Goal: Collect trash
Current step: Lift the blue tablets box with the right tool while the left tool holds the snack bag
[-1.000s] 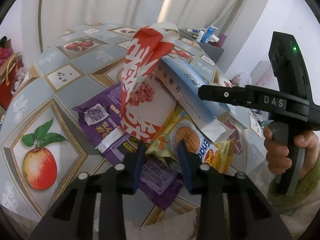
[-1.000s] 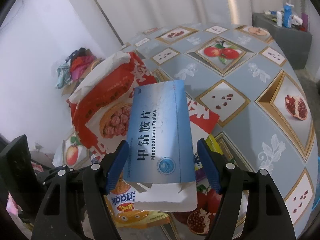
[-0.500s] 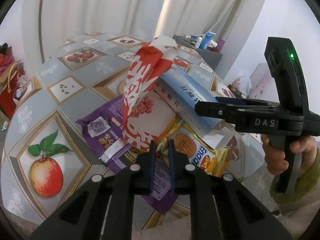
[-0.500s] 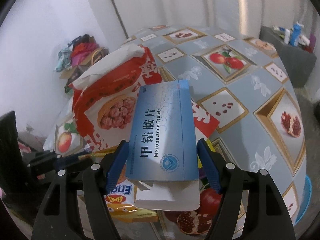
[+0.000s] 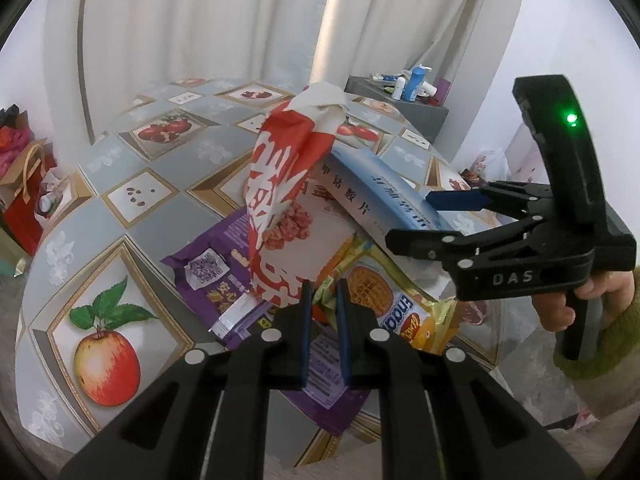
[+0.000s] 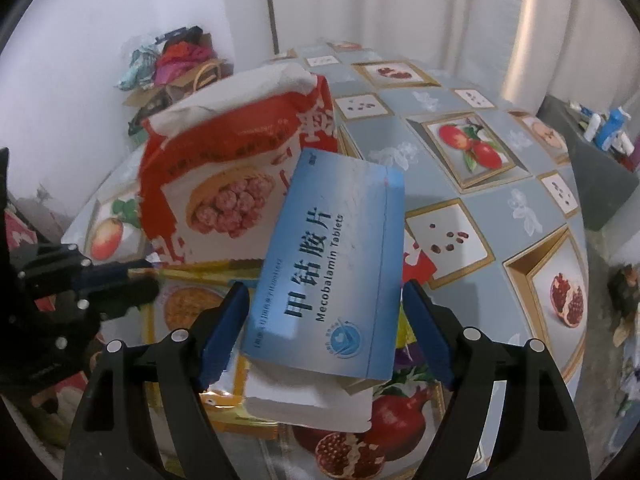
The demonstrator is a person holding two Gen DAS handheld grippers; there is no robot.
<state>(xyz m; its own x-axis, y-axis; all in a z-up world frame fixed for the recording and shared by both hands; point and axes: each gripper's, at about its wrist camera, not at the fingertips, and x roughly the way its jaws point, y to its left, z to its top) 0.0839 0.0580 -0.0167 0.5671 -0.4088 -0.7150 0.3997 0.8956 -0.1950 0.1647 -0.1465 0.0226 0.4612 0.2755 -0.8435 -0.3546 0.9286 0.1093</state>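
Observation:
A pile of trash lies on the fruit-patterned table (image 5: 132,208). In it a red and white snack bag (image 5: 280,208) (image 6: 224,168) stands upright, and a blue medicine box (image 5: 372,192) (image 6: 332,264) leans on it. Below these lie a yellow snack wrapper (image 5: 392,308) (image 6: 188,304) and a purple wrapper (image 5: 212,280). My left gripper (image 5: 323,296) (image 6: 154,280) is shut on the yellow wrapper's near corner. My right gripper (image 6: 324,312) (image 5: 408,218) straddles the box's lower end. Its jaws are opening, with small gaps between pads and box.
A person's hand (image 5: 572,308) holds the right gripper's handle beyond the table's right edge. A grey cabinet (image 5: 400,96) with bottles stands behind the table. A red bag (image 5: 24,200) and a heap of clothes (image 6: 176,56) sit on the floor to the left.
My left gripper's jaws went from apart to pinched on the yellow wrapper's corner. My right gripper rolled, so the blue box now sits slanted between its jaws, which stand a little wider.

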